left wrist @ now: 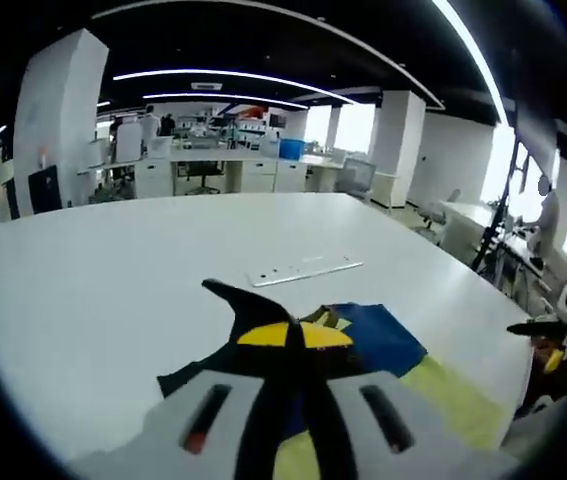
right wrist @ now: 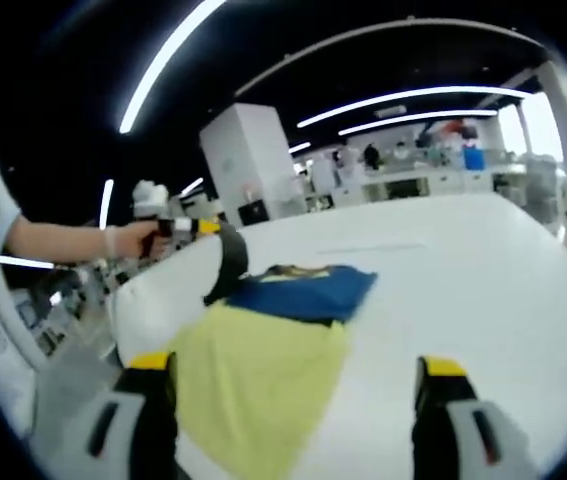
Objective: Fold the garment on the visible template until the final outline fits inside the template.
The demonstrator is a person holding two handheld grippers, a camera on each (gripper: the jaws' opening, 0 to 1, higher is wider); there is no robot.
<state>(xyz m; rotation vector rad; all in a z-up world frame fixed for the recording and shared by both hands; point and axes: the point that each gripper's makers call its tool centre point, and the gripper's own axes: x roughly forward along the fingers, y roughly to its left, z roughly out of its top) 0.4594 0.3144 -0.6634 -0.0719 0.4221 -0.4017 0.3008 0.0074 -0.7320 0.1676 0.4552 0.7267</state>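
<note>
Garment lies on table; left gripper clamped on black edge, lifting for fold. Right gripper jaws apart, hovering over yellow part.

Long curved white ceiling light strips are glowing over a wide white table. White square pillars and white cabinets are standing behind; bright windows are shining.

A broad white counter carries the things. A garment of yellow, blue and black cloth lies spread near one edge of it. Farther in, toward the counter's middle, a thin pale strip lies flat, apart from the garment.
</note>
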